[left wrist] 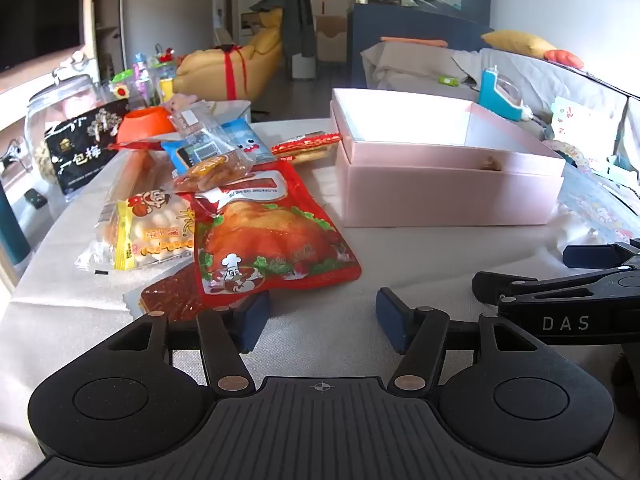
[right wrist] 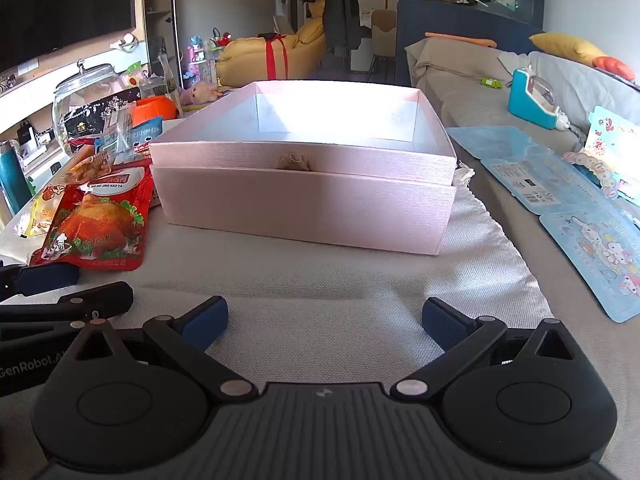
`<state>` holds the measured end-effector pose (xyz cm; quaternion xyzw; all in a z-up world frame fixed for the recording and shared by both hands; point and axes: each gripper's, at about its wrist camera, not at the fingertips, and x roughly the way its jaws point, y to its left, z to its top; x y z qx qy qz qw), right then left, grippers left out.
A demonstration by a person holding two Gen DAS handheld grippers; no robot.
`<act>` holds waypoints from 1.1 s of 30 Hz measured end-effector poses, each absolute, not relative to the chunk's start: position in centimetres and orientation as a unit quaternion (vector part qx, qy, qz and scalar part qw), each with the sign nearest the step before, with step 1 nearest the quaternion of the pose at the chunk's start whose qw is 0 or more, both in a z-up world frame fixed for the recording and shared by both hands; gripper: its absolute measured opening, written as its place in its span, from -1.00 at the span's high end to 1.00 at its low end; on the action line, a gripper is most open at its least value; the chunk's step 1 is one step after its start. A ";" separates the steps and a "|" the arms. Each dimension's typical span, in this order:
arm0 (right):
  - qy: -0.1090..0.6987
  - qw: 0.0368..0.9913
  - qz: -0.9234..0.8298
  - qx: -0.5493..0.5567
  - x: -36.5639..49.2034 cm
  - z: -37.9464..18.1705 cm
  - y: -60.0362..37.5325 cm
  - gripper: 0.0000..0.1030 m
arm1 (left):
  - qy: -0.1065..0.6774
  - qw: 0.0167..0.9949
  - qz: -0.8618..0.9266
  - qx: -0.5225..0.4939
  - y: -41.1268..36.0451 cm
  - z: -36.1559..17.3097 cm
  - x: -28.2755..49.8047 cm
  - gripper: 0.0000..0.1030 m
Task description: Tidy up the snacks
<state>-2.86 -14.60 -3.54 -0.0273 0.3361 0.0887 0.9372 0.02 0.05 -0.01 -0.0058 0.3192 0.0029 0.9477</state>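
**Both grippers open and empty over the cloth, snacks piled left of the pink box**

Left gripper: jaws spread wide, nothing between the blue pads, only pale cloth below. Left pad just touching or overlapping the bottom edge of the red roast-chicken pouch; cannot tell whether it actually makes contact.

Right gripper: jaws at their widest, empty, aimed at the front wall of the pink box, with a stretch of bare cloth between fingertips and box. Seen from the left wrist view as black linkage at the right edge.

Outward to the left: the roast-chicken pouch lying flat, topmost in the heap. Partly under its lower corner, a clear pack of dark red strips. Beside it, a yellow-edged bag of white puffs. Behind, a small pack of orange-brown pieces, a blue packet, a long red-and-yellow wrapper near the box corner, a black bag with white characters leaning against a glass jar, and an orange bowl.

Pink box open-topped, seated in its lid, interior looks empty in the right wrist view.

Right of the box: blue cartoon-printed cards lying flat.
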 end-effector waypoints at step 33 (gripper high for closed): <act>0.336 0.937 0.089 -0.026 -2.9 -3.5 -14.7 -1.00 | 0.319 0.948 0.004 -0.002 0.0 -0.1 0.0 -0.27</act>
